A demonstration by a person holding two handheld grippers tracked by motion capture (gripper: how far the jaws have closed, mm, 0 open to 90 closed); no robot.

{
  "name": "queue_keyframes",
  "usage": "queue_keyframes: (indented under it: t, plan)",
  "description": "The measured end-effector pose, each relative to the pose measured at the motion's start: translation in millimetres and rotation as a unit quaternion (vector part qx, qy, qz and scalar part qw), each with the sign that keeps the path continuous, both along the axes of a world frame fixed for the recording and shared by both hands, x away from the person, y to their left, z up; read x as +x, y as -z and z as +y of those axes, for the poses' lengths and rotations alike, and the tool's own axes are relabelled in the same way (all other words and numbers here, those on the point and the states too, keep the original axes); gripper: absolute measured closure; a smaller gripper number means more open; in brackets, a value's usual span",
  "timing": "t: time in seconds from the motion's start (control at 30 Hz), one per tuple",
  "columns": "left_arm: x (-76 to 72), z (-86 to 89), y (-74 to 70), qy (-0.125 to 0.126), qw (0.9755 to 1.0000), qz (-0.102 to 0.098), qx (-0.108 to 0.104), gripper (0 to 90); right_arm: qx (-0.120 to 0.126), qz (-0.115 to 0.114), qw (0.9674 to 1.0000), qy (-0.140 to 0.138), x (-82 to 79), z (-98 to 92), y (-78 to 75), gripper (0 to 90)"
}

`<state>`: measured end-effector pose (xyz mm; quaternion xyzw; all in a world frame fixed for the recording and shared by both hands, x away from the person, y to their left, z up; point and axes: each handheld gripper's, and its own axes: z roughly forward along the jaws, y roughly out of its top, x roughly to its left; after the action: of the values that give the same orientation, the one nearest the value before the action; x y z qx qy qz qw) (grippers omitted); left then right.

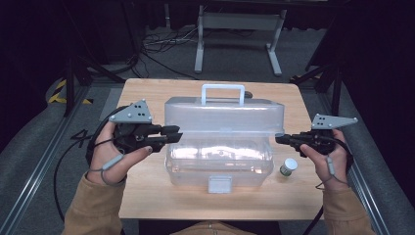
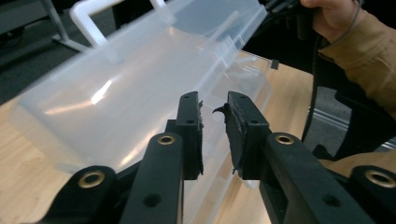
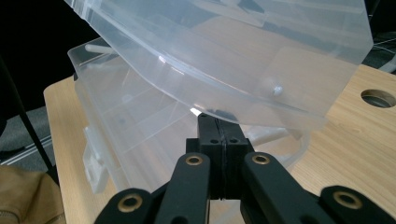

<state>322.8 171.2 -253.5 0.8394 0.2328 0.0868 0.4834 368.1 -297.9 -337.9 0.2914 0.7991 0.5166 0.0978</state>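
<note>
Reaching level from each side, left tongs [image 1: 177, 135] apart; right tongs [image 1: 279, 139] together, seemingly propping the lid [image 1: 225, 116].

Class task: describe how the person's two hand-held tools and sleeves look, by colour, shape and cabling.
Both the left tool and the right tool are black, each with two flat jaws, brass-ringed pivot holes and a grey three-cornered plate on top. A dark cable trails from each. The person's sleeves are tan.

A small white-capped jar [image 1: 288, 167] stands on the wooden table [image 1: 147, 196] near its right front. Beyond the table a grey metal stand [image 1: 240, 34] rests on the dark floor, with black cables [image 1: 161, 44] lying beside it
</note>
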Motion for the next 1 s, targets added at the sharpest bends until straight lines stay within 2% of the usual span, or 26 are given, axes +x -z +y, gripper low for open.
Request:
queue_keyframes:
  t: [0.13, 0.3, 0.43, 0.63, 0.8, 0.83, 0.9, 1.0]
  plan:
    - [-1.2, 1.1, 12.1, 0.003, 0.9999, 0.009, -0.007, 79.2, 0.005, -0.003, 0.9999, 0.009, 1.0, 0.7, -1.9, 90.0]
    - [4.1, 2.6, 25.7, -0.004, 0.9997, 0.022, -0.003, 79.6, 0.013, -0.006, 0.9997, 0.019, 2.5, 1.4, -3.7, 90.0]
    - [7.7, 2.4, 34.7, -0.018, 0.9994, 0.029, 0.004, 79.9, 0.016, -0.010, 0.9995, 0.026, 3.6, 2.0, -4.9, 90.0]
    - [18.0, 1.9, 48.9, -0.065, 0.9974, 0.018, 0.023, 82.3, 0.019, -0.015, 0.9991, 0.034, 4.1, 3.3, -6.3, 90.0]
    - [26.8, 6.6, 58.5, -0.103, 0.9945, 0.022, 0.001, 87.7, 0.021, -0.017, 0.9991, 0.034, 3.5, 2.8, -5.3, 90.0]
    - [26.8, 6.6, 58.5, -0.103, 0.9945, 0.022, 0.001, 88.7, 0.021, -0.017, 0.9991, 0.034, 3.5, 2.8, -5.3, 90.0]
    - [28.8, 9.3, 61.2, -0.124, 0.9920, 0.021, -0.014, 89.4, 0.022, -0.019, 0.9990, 0.033, 3.1, 2.7, -4.8, 90.0]
    - [31.7, 10.8, 64.3, -0.132, 0.9907, 0.021, -0.020, 89.7, 0.023, -0.020, 0.9990, 0.033, 2.5, 2.9, -4.2, 90.0]
